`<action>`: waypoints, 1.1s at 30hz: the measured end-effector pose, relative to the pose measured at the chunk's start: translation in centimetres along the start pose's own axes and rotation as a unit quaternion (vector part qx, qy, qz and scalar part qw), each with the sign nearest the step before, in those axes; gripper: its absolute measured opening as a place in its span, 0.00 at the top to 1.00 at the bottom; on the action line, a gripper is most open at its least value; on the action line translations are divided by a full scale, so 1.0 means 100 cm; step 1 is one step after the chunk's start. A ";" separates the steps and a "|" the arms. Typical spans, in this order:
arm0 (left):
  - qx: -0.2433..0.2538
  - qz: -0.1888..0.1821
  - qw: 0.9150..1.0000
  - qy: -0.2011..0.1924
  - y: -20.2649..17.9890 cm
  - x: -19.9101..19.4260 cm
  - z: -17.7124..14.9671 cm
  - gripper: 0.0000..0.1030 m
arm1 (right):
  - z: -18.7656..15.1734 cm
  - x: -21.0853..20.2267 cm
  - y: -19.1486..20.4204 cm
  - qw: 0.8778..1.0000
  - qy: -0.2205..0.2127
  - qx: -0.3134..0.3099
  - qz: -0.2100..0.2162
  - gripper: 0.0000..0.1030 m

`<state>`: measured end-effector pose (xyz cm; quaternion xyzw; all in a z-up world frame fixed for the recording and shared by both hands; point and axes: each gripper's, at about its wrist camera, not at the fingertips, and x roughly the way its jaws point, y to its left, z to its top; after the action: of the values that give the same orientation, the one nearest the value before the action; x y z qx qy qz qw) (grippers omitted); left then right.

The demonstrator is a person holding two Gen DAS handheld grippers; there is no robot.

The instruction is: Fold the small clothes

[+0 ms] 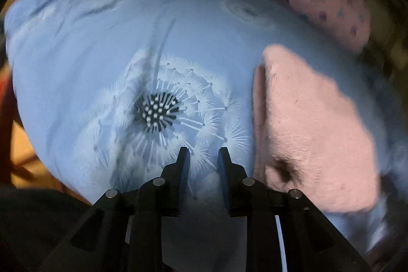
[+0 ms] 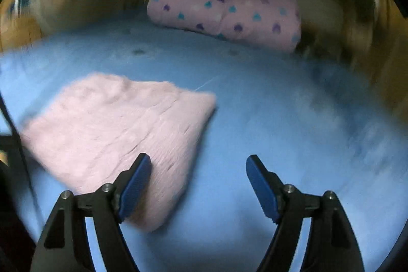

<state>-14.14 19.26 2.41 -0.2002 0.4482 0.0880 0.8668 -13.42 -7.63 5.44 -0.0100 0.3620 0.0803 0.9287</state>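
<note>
- A folded pink cloth [image 2: 122, 134] lies on a blue sheet [image 2: 267, 124].
- Right gripper [image 2: 198, 185]: jaws wide apart, empty, just beside the cloth's edge.
- Left gripper [image 1: 202, 157]: jaws narrowly apart, holding nothing.
- Risk: closing here could pinch the sheet too, undoing the fold.
- Only the left view shows the dandelion print [image 1: 158, 114]; the right shows the spotted pillow [image 2: 224, 12] whole.
</note>
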 end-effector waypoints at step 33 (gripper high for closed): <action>0.065 -0.168 0.982 0.061 -0.052 0.044 0.052 0.75 | 0.005 0.090 -0.039 0.924 0.159 0.211 0.275 0.52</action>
<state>-6.00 16.61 2.94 -0.2208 0.4651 -0.1012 0.8513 -5.92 -10.14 -0.40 0.2739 0.5024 0.2516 0.7806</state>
